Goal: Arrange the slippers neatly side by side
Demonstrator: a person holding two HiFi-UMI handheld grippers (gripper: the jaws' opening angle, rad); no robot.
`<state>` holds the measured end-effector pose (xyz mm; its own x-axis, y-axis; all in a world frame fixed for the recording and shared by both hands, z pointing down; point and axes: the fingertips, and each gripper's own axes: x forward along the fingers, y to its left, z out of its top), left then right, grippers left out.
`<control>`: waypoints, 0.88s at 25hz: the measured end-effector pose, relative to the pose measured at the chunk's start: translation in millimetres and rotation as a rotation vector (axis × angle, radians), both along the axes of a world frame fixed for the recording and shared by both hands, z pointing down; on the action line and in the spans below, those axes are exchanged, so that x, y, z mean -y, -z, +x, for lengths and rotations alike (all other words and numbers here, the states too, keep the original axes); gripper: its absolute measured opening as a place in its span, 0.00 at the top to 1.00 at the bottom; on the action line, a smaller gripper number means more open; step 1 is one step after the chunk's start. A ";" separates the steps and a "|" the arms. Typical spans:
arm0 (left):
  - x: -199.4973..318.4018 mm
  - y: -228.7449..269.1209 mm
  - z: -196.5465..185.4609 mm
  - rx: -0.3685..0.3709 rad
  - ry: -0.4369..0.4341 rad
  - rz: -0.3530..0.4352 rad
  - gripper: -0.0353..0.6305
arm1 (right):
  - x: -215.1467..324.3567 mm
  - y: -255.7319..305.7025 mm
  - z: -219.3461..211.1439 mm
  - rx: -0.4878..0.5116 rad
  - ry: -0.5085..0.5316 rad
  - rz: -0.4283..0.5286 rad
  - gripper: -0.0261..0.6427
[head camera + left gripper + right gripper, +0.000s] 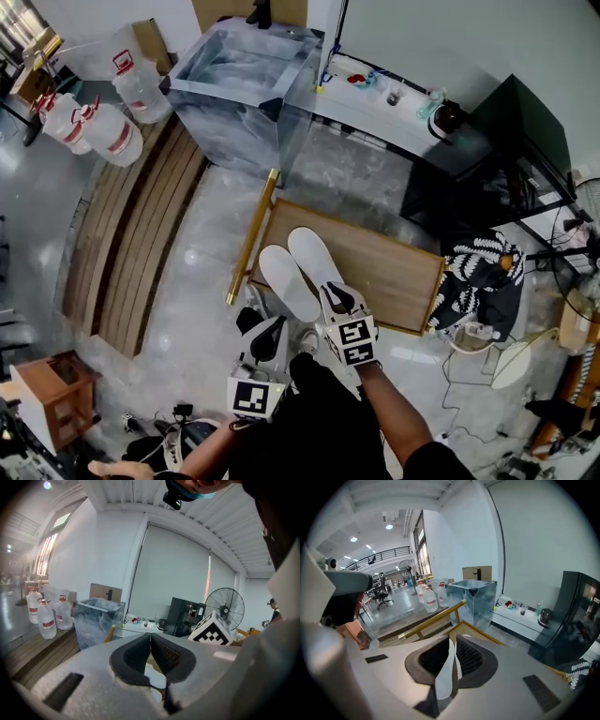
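Evidently the placing step, I'd say. The right gripper (pixel 452 641) clamps the right slipper (pixel 314 255) beside the left slipper (pixel 286 279) on the wooden board (pixel 394 267); the left gripper (pixel 150 637) is closed, empty. Next — square it up, then release.

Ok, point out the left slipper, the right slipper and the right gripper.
left slipper (pixel 284 279), head view, middle of its white surface
right slipper (pixel 315 255), head view, middle of its visible part
right gripper (pixel 452 641), right gripper view, between its fingertips
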<state>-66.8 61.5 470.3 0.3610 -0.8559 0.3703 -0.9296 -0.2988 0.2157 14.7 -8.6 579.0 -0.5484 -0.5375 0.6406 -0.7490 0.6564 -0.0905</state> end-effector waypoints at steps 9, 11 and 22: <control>6.9 -14.5 -11.5 -0.006 0.016 -0.017 0.92 | 25.4 -83.9 -7.4 -0.143 0.033 -0.088 0.83; 7.2 -15.3 -11.3 -0.002 0.008 -0.019 0.92 | 30.2 -96.6 -8.1 -0.164 0.040 -0.100 0.83; 7.4 -23.1 -18.7 0.006 0.001 -0.027 0.92 | 45.2 -156.7 -5.8 -0.271 0.043 -0.157 0.82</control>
